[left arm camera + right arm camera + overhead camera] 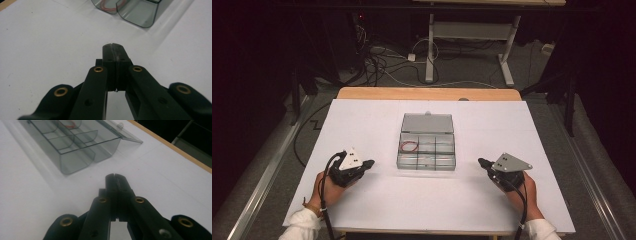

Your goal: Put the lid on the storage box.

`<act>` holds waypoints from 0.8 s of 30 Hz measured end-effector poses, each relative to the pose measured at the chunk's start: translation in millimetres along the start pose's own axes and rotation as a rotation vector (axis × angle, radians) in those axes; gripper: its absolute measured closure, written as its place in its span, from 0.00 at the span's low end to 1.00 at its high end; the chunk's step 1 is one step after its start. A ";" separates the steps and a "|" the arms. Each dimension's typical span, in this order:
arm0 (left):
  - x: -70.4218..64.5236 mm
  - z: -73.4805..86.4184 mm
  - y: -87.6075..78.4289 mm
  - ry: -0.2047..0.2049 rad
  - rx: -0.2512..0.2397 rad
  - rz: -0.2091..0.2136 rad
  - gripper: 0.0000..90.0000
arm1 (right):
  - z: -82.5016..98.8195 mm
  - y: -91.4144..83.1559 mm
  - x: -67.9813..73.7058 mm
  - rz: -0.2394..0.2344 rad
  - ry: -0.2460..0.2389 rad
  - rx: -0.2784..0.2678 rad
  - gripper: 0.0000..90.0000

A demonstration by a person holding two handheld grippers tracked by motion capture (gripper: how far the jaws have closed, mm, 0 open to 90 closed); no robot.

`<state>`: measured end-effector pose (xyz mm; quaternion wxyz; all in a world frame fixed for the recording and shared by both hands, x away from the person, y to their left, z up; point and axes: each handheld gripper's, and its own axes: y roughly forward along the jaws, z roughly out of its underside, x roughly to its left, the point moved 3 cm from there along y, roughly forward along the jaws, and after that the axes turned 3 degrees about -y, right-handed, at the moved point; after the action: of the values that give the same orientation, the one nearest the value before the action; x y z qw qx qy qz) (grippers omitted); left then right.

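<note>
A clear plastic compartment box (427, 150) sits at the centre of the white table cover (362, 200), its hinged lid (427, 122) folded flat toward twelve o'clock so every cell lies open from above. That layout probably serves the work: with the lid out of the way, either hand can come in over the low front wall without anything to knock. A thin red loop, seemingly a rubber band or a wire (409, 146), lies in the cell at the box's nine o'clock side; in the left gripper view it shows through the rounded wall (110, 8).

The left gripper (369, 163) rests near eight o'clock of the box, its jaws pressed together on nothing, nose aimed toward the box. The right gripper (482, 162) mirrors it near four o'clock, jaws likewise closed and empty, also aimed inward. Both stay apart from the box, touching none of it. Held this way, flanking the box evenly, each hand seems poised to approach its own side; the jaws would need to part before taking anything.
</note>
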<state>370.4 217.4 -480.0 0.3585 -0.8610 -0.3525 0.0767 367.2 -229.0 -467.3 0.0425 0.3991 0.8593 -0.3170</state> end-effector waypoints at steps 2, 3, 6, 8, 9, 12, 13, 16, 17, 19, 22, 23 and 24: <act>4.3 -3.4 2.4 0.001 0.001 -0.004 0.97 | 0.3 4.3 -5.8 0.014 0.000 0.010 1.00; 6.2 -4.8 3.2 0.001 0.003 -0.003 0.97 | 0.9 7.5 -10.2 0.018 0.005 0.016 1.00; 14.4 -10.9 6.9 -0.008 0.014 0.002 0.97 | 0.7 14.8 -18.5 0.019 0.012 0.035 1.00; 18.4 -14.5 10.3 0.002 0.032 -0.001 0.96 | -2.1 21.1 -23.8 0.012 0.016 0.043 1.00; 20.2 -16.1 12.3 0.005 0.043 -0.001 0.96 | -3.8 23.9 -25.9 0.010 0.016 0.047 1.00; 24.0 -19.6 19.7 0.003 0.071 0.005 0.96 | -9.0 33.1 -30.2 0.006 0.006 0.066 1.00; 24.8 -20.4 21.6 0.002 0.077 0.005 0.96 | -11.2 37.5 -31.7 0.007 -0.003 0.080 1.00; 27.9 -24.7 29.0 -0.001 0.093 0.009 0.97 | -16.6 48.5 -36.5 0.008 -0.011 0.109 1.00; 29.1 -26.5 31.3 -0.001 0.098 0.011 0.96 | -18.0 51.0 -37.7 0.001 -0.012 0.117 1.00; 32.1 -31.1 36.5 -0.012 0.097 0.017 0.96 | -22.3 58.1 -40.8 0.000 -0.017 0.138 1.00; 37.1 -37.5 44.9 -0.033 0.097 0.030 0.96 | -27.7 67.9 -45.7 0.001 -0.004 0.156 1.00; 38.3 -39.2 47.4 -0.038 0.097 0.031 0.96 | -29.3 72.2 -47.6 -0.006 0.000 0.161 1.00; 40.5 -42.2 51.6 -0.048 0.097 0.040 0.96 | -30.5 75.4 -48.8 -0.011 0.008 0.169 1.00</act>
<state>445.1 194.9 -478.9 0.3897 -0.8474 -0.3397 0.1213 459.5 -207.3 -465.7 0.0035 0.3979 0.8319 -0.3868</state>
